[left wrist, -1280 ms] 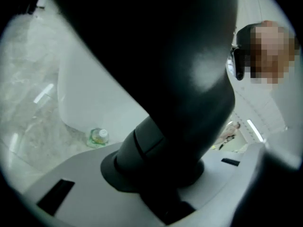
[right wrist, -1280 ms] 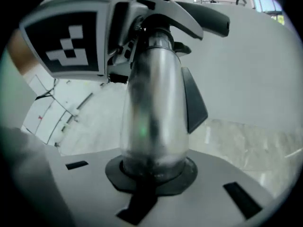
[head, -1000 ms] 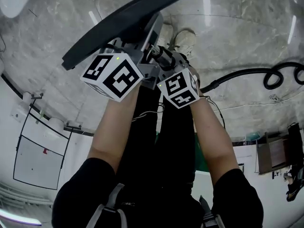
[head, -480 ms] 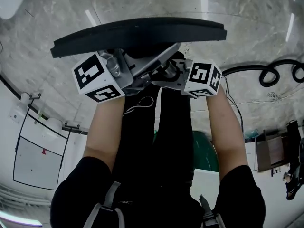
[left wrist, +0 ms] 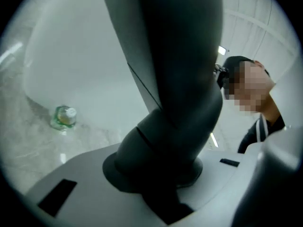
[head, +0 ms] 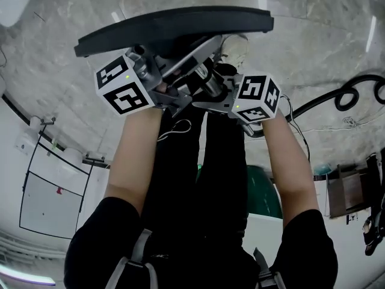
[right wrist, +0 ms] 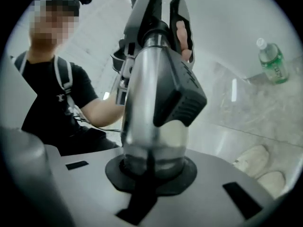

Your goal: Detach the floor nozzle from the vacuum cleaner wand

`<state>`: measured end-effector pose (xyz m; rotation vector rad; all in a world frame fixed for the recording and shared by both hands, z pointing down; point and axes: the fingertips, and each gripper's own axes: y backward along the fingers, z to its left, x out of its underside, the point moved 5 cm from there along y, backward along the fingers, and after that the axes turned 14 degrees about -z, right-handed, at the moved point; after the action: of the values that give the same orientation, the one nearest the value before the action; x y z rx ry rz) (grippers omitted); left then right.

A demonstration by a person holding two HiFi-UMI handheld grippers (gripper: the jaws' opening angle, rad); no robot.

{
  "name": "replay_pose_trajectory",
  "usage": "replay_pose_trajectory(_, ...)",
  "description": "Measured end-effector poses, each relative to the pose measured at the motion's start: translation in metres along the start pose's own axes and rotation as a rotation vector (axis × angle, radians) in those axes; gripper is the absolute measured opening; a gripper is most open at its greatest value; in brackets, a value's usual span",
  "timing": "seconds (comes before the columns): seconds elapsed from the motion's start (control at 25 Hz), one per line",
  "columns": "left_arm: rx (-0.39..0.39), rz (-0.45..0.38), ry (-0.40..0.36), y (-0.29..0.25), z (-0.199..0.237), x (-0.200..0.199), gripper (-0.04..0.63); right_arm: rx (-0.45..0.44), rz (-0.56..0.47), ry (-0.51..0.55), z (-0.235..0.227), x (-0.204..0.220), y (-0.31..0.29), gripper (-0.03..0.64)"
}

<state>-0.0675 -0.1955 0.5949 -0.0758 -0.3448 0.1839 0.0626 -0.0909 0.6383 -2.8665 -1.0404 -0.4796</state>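
Left gripper point(head: 159, 77): jaws have just been closing and now clamp the dark neck point(left wrist: 180, 79) of the floor nozzle point(head: 174, 27).
Right gripper point(head: 215, 95): jaws closed round the silver wand point(right wrist: 147, 93), near its dark collar point(right wrist: 182, 93).
Nozzle position: held up off the marble floor point(head: 72, 35) in front of the person, just beyond both grippers.
Joint: no gap visible; nozzle judged still attached.
Change from a second ago: the nozzle then slanted steeply, right end high; it now lies nearly level. Both marker cubes have turned and sit further apart.
Meaning: holds either side of the joint look set; the separating pull remains.
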Motion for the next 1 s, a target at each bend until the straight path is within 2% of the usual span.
replay_pose_trajectory(0.08, -0.187, -0.082, -0.035, 0.008, 0.017, -0.006, 0.094, 0.186, 0.021, 0.053, -0.013, 0.000, -0.007, 0.049)
replay_pose_trajectory(0.16, -0.352, -0.138, -0.126, 0.014, 0.029, -0.016, 0.092, 0.439, 0.037, 0.176, -0.032, -0.005, -0.012, 0.051)
replay_pose_trajectory(0.24, -0.422, -0.162, -0.198, 0.016, 0.034, -0.021, 0.092, 0.657, 0.030, 0.302, -0.051, -0.009, -0.013, 0.050)
replay_pose_trajectory(0.28, -0.425, -0.165, -0.210, 0.017, 0.035, -0.023, 0.092, 0.697, 0.027, 0.331, -0.055, -0.010, -0.014, 0.049)
replay_pose_trajectory(0.32, -0.412, -0.164, -0.209, 0.019, 0.036, -0.024, 0.092, 0.689, 0.030, 0.338, -0.056, -0.010, -0.017, 0.051)
replay_pose_trajectory(0.4, -0.355, -0.133, -0.217, 0.021, 0.035, -0.026, 0.092, 0.561, 0.035, 0.315, -0.055, -0.010, -0.021, 0.051)
replay_pose_trajectory(0.48, -0.257, -0.076, -0.229, 0.014, 0.028, -0.022, 0.092, 0.344, 0.034, 0.259, -0.049, -0.009, -0.017, 0.049)
replay_pose_trajectory(0.52, -0.173, -0.071, -0.212, 0.011, 0.021, -0.024, 0.092, 0.200, 0.039, 0.209, -0.043, -0.006, -0.012, 0.050)
replay_pose_trajectory(0.56, -0.064, -0.107, -0.172, 0.011, 0.012, -0.035, 0.092, 0.035, 0.054, 0.138, -0.033, -0.001, -0.009, 0.049)
replay_pose_trajectory(0.6, 0.056, -0.192, -0.114, 0.013, 0.003, -0.061, 0.092, -0.119, 0.083, 0.052, -0.022, 0.012, -0.006, 0.051)
replay_pose_trajectory(0.64, 0.165, -0.305, -0.045, 0.016, -0.004, -0.096, 0.091, -0.215, 0.124, -0.036, -0.016, 0.033, -0.005, 0.051)
replay_pose_trajectory(0.68, 0.244, -0.405, 0.020, 0.018, -0.008, -0.130, 0.091, -0.235, 0.174, -0.113, -0.016, 0.058, -0.003, 0.051)
replay_pose_trajectory(0.72, 0.279, -0.449, 0.054, 0.017, -0.009, -0.153, 0.091, -0.202, 0.225, -0.167, -0.020, 0.084, 0.001, 0.049)
replay_pose_trajectory(0.76, 0.270, -0.423, 0.043, 0.017, -0.007, -0.159, 0.091, -0.145, 0.275, -0.189, -0.025, 0.106, 0.007, 0.049)
replay_pose_trajectory(0.8, 0.229, -0.344, -0.002, 0.016, -0.004, -0.152, 0.091, -0.082, 0.320, -0.169, -0.032, 0.123, 0.014, 0.049)
replay_pose_trajectory(0.84, 0.174, -0.241, -0.060, 0.015, 0.002, -0.137, 0.091, -0.020, 0.359, -0.106, -0.041, 0.135, 0.023, 0.049)
replay_pose_trajectory(0.92, 0.074, -0.072, -0.144, 0.014, 0.017, -0.100, 0.092, 0.097, 0.429, 0.081, -0.068, 0.144, 0.042, 0.051)
replay_pose_trajectory(0.96, 0.042, -0.037, -0.149, 0.015, 0.026, -0.085, 0.091, 0.147, 0.470, 0.164, -0.083, 0.144, 0.051, 0.051)
replay_pose_trajectory(1.0, 0.022, -0.037, -0.128, 0.018, 0.035, -0.075, 0.091, 0.193, 0.521, 0.229, -0.096, 0.143, 0.058, 0.051)
